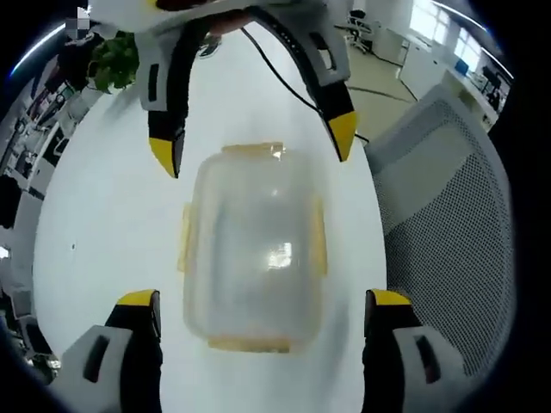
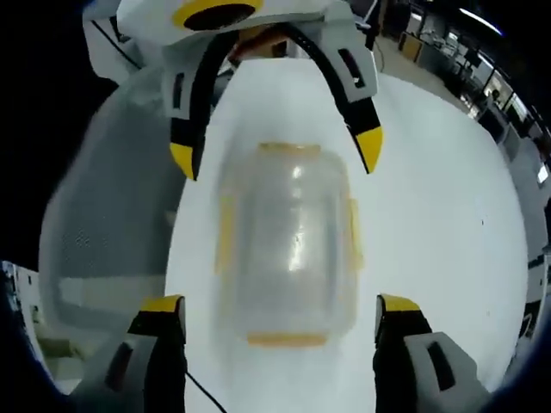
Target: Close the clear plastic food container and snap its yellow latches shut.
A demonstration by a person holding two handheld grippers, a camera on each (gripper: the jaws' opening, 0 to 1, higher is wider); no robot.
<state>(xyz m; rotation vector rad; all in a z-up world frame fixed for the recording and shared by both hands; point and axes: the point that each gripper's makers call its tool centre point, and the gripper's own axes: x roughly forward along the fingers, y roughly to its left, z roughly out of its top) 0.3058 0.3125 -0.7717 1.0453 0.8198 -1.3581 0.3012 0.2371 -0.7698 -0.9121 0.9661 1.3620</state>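
Clear plastic food container (image 1: 255, 249), yellow latches (image 1: 320, 237) on its sides, is sitting lidded on the white table (image 1: 103, 232). Left gripper (image 1: 263, 303) and right gripper (image 2: 280, 308) are facing across it, jaws spread, touching nothing. Mesh office chair (image 1: 448, 206) is standing beside the table, potted plant (image 1: 112, 60) beyond.

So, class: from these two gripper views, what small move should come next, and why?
Probably lower both grippers onto the clear plastic food container. Its lid looks on, and the yellow latches show along its sides on the white table. The left gripper and right gripper stand open on opposite sides, touching nothing.
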